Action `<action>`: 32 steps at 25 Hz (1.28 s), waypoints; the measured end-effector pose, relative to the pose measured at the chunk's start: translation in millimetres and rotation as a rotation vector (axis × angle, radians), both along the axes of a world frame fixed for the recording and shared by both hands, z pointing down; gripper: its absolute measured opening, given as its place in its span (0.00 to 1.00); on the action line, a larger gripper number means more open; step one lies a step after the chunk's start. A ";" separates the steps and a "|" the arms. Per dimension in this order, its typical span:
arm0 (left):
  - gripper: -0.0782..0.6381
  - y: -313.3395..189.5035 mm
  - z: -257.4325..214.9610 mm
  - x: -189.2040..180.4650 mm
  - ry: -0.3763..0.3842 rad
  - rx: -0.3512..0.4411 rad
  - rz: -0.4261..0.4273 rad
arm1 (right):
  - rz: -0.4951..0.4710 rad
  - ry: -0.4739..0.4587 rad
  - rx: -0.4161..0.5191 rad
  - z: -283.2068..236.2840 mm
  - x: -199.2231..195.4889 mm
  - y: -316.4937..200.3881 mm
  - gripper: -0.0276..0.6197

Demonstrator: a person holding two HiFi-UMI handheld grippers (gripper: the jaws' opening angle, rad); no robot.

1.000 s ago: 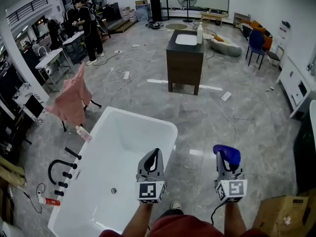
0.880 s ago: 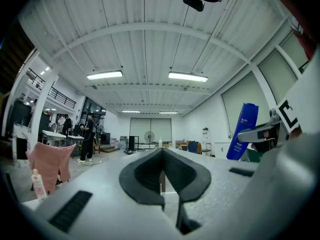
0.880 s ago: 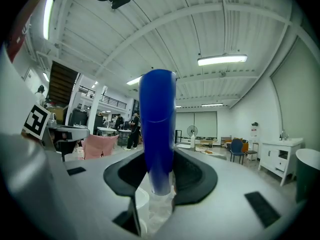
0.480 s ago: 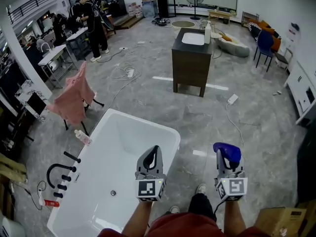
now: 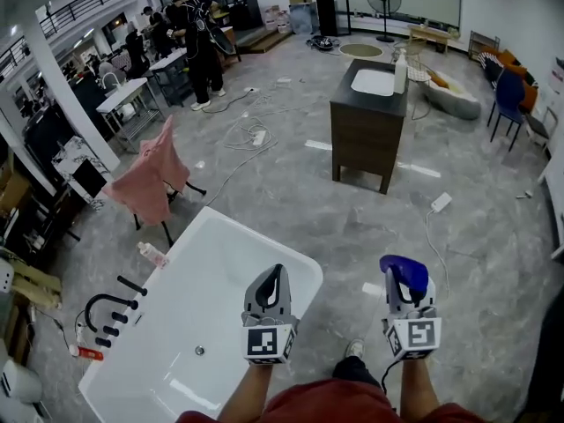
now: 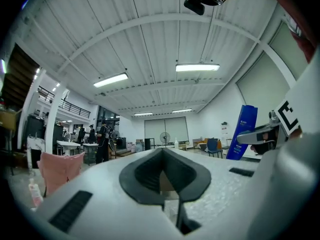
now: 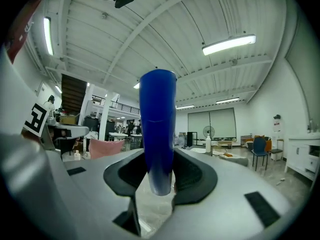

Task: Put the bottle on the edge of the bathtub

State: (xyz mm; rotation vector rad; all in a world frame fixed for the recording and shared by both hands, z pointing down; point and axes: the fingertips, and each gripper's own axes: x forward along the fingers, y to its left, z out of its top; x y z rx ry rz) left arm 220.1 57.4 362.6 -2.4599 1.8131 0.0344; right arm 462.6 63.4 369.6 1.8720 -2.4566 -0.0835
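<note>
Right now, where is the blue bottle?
Lower right of the head view, the blue bottle is held in the right gripper, over the floor to the right of the bathtub.

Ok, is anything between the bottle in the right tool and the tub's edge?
Nothing visible: only bare floor separates the blue bottle, clamped in the right tool, from the bathtub's near rim. The left tool hangs over that rim, shut.

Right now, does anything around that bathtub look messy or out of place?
Yes: loose cables sprawl across the floor beyond the bathtub, and a pink cloth hangs bunched up beside it. Nothing looks spilled or broken.
</note>
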 end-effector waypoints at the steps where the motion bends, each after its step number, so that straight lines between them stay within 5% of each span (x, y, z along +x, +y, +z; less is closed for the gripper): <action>1: 0.12 -9.9 -1.1 6.1 0.000 0.001 -0.017 | -0.017 -0.001 0.001 0.2 6.5 -13.5 0.27; 10: 0.12 -80.0 -3.9 44.0 -0.045 -0.010 -0.160 | -0.163 -0.035 -0.011 2.5 41.1 -116.0 0.27; 17: 0.12 -115.1 4.7 38.6 -0.036 -0.043 -0.259 | -0.280 -0.052 -0.020 10.2 29.0 -174.9 0.27; 24: 0.12 -144.4 12.4 -5.4 -0.007 -0.044 -0.339 | -0.368 -0.039 -0.031 14.7 -23.6 -222.9 0.27; 32: 0.12 -155.7 10.5 -98.2 0.025 -0.032 -0.472 | -0.495 0.004 -0.022 0.0 -125.8 -258.8 0.27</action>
